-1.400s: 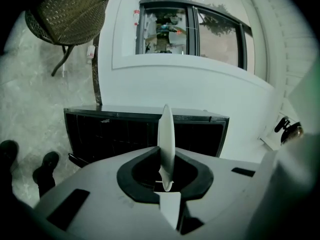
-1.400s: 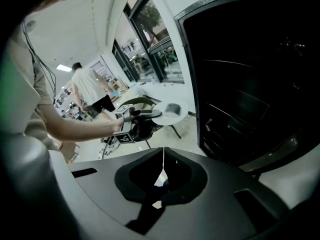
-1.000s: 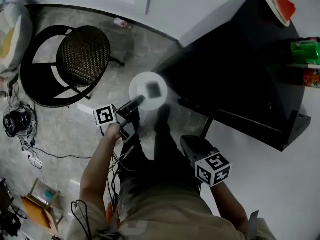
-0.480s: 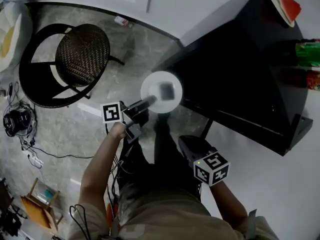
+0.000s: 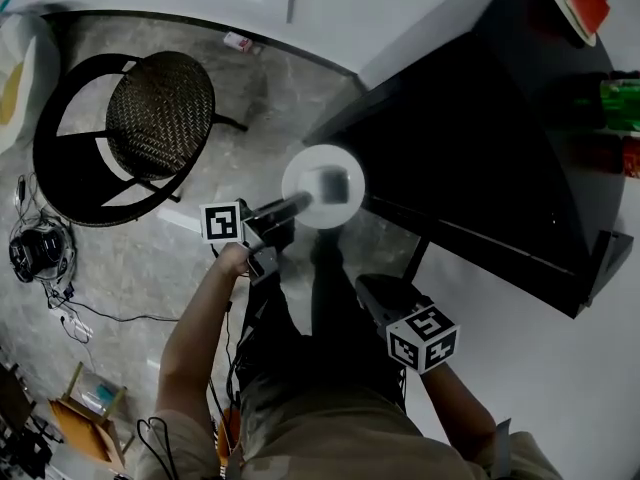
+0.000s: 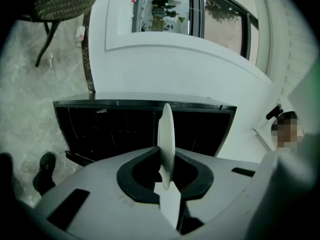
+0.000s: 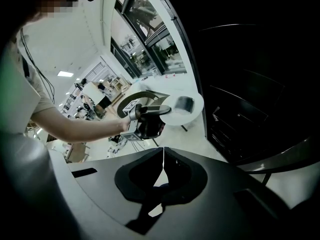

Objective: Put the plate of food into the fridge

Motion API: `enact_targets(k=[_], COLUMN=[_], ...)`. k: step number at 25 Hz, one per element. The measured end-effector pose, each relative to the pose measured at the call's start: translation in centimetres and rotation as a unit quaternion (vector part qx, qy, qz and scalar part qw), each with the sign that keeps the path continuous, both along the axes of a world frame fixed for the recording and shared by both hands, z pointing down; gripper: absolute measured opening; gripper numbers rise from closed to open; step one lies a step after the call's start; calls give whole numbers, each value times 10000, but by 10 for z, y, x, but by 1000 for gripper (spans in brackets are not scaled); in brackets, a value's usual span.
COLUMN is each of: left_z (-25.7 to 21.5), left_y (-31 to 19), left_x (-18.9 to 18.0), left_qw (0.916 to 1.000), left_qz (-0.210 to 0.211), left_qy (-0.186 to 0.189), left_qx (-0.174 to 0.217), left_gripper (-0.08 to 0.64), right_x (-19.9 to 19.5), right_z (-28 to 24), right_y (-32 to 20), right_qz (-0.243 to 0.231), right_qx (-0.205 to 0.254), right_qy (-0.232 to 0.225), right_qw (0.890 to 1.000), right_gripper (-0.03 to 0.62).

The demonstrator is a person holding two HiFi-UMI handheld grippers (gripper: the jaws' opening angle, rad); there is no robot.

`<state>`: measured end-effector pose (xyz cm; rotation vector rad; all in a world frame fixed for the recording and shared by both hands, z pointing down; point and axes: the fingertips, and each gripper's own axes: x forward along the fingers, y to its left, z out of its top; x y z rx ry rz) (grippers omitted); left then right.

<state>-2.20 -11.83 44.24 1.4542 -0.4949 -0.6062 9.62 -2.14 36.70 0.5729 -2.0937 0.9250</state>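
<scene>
A round white plate [image 5: 318, 200] with a grey piece of food [image 5: 331, 181] on it hangs above the floor, just left of the black fridge [image 5: 480, 138], which stands with its dark inside showing. My left gripper [image 5: 298, 203] is shut on the plate's near rim. In the left gripper view the plate [image 6: 165, 129] stands edge-on between the jaws of my left gripper [image 6: 165, 181], facing the fridge's black shelves [image 6: 115, 129]. My right gripper [image 5: 368, 283] hangs lower by the person's legs, shut and holding nothing; in its own view my right gripper [image 7: 162, 165] looks at the plate [image 7: 186, 115].
A black wicker chair [image 5: 150, 118] stands on the marble floor at the left. Cables and a dark device [image 5: 38, 248] lie at the far left. In the fridge's upper right sit a watermelon slice on a plate [image 5: 580, 0] and a green pack [image 5: 620, 98].
The left gripper has carried the plate a little to the right, closer to the fridge, and has held nearly still for the last half second. The right gripper has barely moved.
</scene>
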Motion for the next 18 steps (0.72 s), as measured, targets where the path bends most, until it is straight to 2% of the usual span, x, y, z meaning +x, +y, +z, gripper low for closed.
enact_targets(k=[3, 7, 13, 18], left_z=[10, 32, 68, 97], left_y=[6, 15, 26, 29], left_x=[-1, -3, -2, 7], left_qw=[9998, 9992, 9983, 9978], left_qz=[-180, -341, -391, -448], left_qy=[104, 52, -169, -130], left_qx=[-39, -190, -398, -461], left_gripper=[35, 35, 35, 35], right_x=[5, 3, -2, -1], right_z=[10, 27, 55, 78], right_y=[0, -1, -2, -4], right_qz=[-9, -53, -53, -36], right_qx=[-75, -175, -327, -415], right_qy=[17, -2, -95, -98], right_qw=[10000, 9998, 9994, 9991], right_gripper=[23, 23, 23, 23])
